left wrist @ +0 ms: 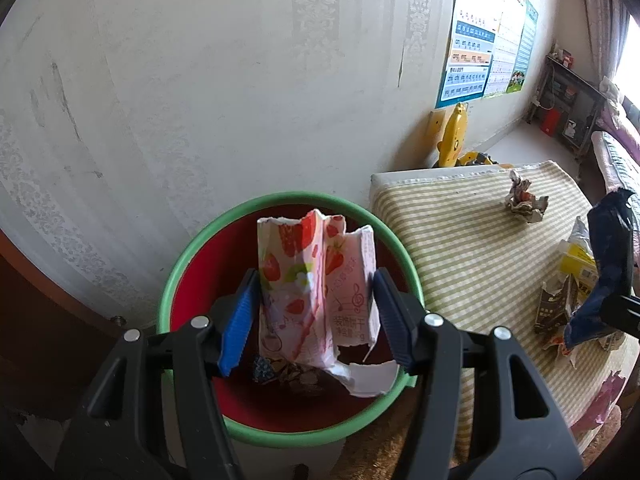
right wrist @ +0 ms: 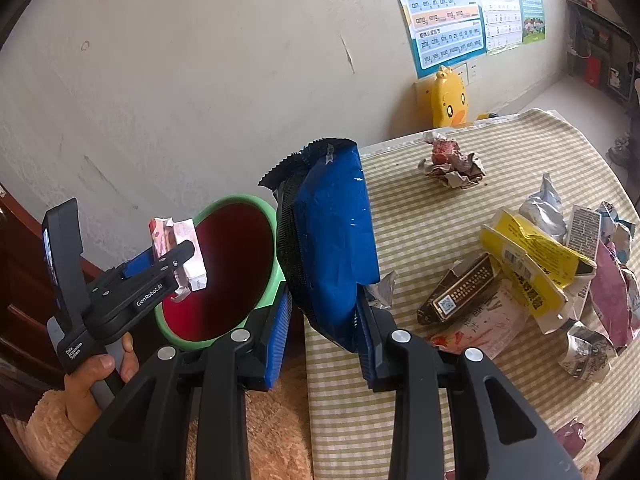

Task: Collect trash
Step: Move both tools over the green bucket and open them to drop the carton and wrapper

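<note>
Beside a striped tablecloth (left wrist: 480,248), the left gripper (left wrist: 316,316) clamps a strawberry-print carton (left wrist: 316,280) over a green-rimmed bin (left wrist: 192,256), while the right wrist view shows the right gripper (right wrist: 324,320) pinching a blue bag (right wrist: 336,232) beside that bin, near scattered wrappers (right wrist: 540,264).

"GenRobot.AI" and "Data Acquisition System" stand on the left gripper (right wrist: 176,276), lower left. The wall poster (right wrist: 444,16), upper right, lists pinyin syllables, seemingly "an en in un". The strawberry wrapper (left wrist: 316,292) bears Chinese characters.
</note>
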`<state>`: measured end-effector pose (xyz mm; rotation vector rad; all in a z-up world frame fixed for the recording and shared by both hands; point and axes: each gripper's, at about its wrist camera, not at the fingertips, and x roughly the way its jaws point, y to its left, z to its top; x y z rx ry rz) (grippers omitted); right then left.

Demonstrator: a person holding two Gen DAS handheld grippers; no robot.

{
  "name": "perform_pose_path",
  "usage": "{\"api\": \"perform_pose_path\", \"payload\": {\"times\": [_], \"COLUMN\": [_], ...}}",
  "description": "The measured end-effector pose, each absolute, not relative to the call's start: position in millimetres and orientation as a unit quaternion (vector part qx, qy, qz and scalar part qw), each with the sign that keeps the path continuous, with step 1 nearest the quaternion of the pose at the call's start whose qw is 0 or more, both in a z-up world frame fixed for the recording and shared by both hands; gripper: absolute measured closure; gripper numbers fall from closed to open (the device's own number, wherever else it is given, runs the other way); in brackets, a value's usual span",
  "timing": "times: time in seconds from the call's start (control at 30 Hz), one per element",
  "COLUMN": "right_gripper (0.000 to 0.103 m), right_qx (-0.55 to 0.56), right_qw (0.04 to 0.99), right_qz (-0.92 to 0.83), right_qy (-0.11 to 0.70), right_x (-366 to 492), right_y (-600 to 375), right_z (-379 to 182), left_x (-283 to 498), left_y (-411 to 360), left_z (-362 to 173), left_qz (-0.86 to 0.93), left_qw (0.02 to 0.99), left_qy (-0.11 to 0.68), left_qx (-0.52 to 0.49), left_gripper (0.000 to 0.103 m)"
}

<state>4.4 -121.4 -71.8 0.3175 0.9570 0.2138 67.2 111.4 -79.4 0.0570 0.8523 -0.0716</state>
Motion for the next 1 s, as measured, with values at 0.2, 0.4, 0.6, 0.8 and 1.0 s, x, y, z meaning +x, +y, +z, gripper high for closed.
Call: {"api": "perform_pose_path", "payload": {"times": [0.2, 0.4, 0.6, 0.8, 1.0], "right_gripper": [0.074, 0.074, 0.074, 0.073, 0.072], "right_qx": [0.149, 0.148, 0.145, 0.117, 0.109], "right_qw": [0.867, 0.862, 0.856, 0.853, 0.847], "right_qz": [0.112, 0.126, 0.149, 0.174, 0.19], "right_qy": [0.461, 0.467, 0.473, 0.478, 0.485], "right_x": [14, 29, 46, 62, 79], "right_y": [-111, -97, -74, -41, -22], "right_z": [-77, -85, -88, -90, -95], "left_x": [69, 70, 73, 75, 78], "left_y": [120, 132, 145, 160, 175], "left_z": [-80, -86, -92, -97, -105], "left_qz": [-0.023, -0.013, -0.005, 0.006, 0.013], "left_qw": [0.911, 0.908, 0.905, 0.901, 0.896], "left_qy": [0.41, 0.418, 0.426, 0.433, 0.444], "left_qx": [0.033, 0.03, 0.023, 0.015, 0.007], "left_gripper": [0.048, 0.048, 0.048, 0.048, 0.048]}}
